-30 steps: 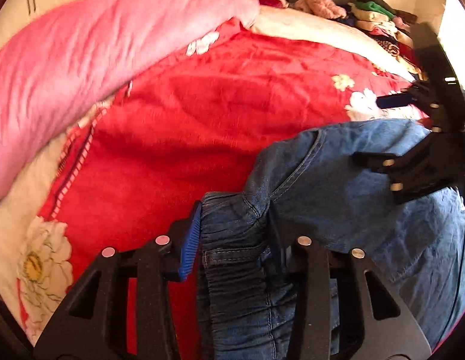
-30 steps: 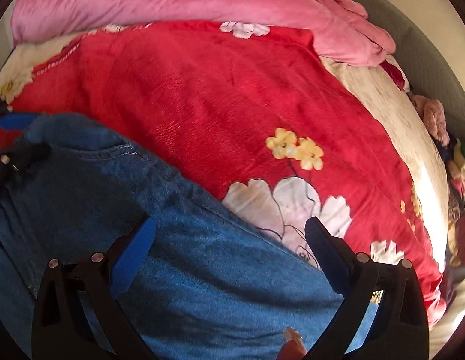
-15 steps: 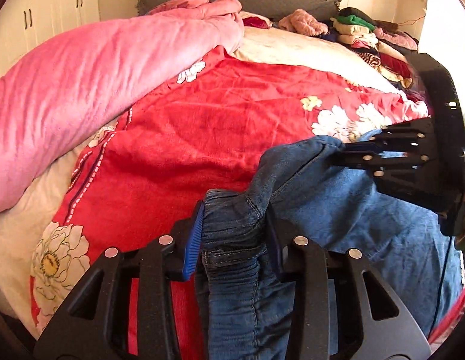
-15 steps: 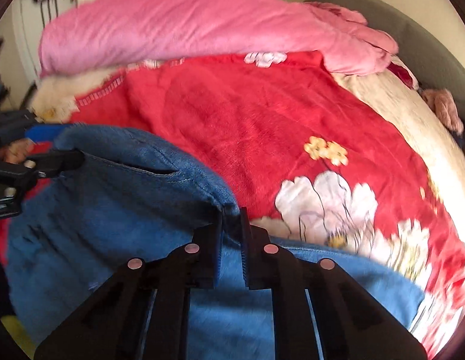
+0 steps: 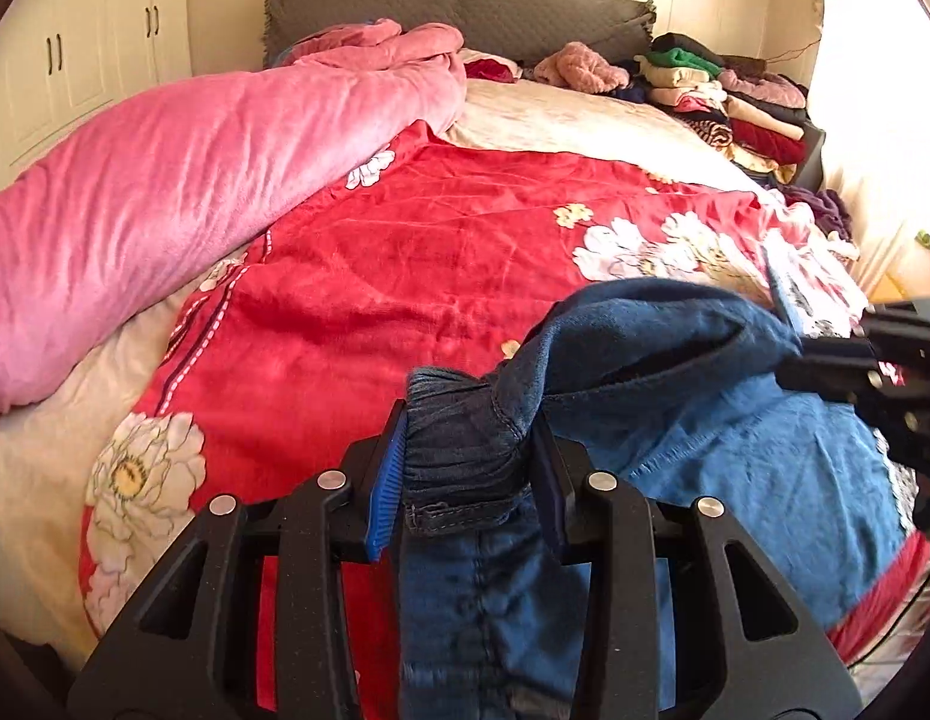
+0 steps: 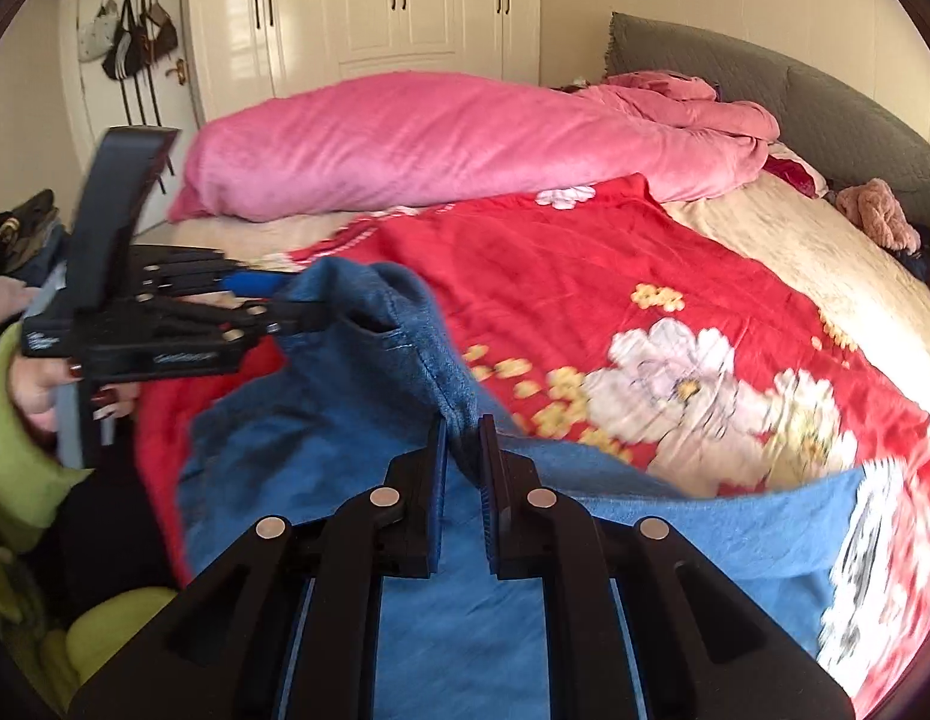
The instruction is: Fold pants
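Note:
Blue denim pants (image 5: 735,450) hang lifted over the near end of a bed, both ends pinched. My left gripper (image 5: 468,450) is shut on the bunched elastic waistband (image 5: 459,450), which fills the gap between its pads. My right gripper (image 6: 463,444) is shut on a thin fold of the pants (image 6: 405,372) at the top edge. In the left wrist view the right gripper (image 5: 825,360) shows at the right edge, holding the cloth. From the right wrist, the left gripper (image 6: 279,300) appears at left, held by a hand (image 6: 45,384) in a green sleeve.
A red flowered blanket (image 5: 405,276) covers the bed under the pants. A rolled pink duvet (image 5: 165,192) lies along the far side. Stacked clothes (image 5: 735,102) sit by the grey headboard (image 5: 465,12). White wardrobes (image 6: 393,6) and hanging bags (image 6: 129,30) stand beyond.
My right gripper went from wide open over the flat pants to shut on their edge. Both grippers then rose, lifting the pants off the blanket.

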The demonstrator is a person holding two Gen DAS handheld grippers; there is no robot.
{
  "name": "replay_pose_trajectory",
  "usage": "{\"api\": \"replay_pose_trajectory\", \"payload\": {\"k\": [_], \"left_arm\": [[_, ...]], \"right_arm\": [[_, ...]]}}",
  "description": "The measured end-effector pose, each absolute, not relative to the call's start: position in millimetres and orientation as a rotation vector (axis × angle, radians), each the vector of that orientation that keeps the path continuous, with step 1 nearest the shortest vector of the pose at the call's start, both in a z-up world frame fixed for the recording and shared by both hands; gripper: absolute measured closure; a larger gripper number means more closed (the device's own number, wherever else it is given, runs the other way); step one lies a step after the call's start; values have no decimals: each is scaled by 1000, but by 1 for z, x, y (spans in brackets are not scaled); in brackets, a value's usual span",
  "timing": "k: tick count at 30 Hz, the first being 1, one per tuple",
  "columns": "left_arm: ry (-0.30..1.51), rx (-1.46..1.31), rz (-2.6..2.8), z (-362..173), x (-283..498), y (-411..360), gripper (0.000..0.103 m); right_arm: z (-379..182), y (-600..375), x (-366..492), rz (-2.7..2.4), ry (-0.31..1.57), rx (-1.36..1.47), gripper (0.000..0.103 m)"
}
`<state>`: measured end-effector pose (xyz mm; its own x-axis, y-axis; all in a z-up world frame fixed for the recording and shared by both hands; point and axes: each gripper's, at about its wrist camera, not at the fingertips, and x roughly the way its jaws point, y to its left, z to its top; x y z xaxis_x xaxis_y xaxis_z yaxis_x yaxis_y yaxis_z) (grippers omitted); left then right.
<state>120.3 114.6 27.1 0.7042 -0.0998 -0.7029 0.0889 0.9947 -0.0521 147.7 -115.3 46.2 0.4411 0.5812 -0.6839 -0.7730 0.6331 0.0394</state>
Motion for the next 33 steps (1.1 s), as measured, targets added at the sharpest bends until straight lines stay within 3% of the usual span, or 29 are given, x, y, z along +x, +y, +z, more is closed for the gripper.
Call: {"api": "replay_pose_trajectory", "payload": {"k": [19,24,33], "left_arm": [[881,19,-145,-6,44,112,70],[899,20,-138,-10,40,112,66],[923,-61,-165,-8,26,137,48]], "right_arm": [[0,-97,35,891,842,-393,93],[-13,-90,25,890,861,-421,93],[-27,-84,21,910,886,-415,93]]}}
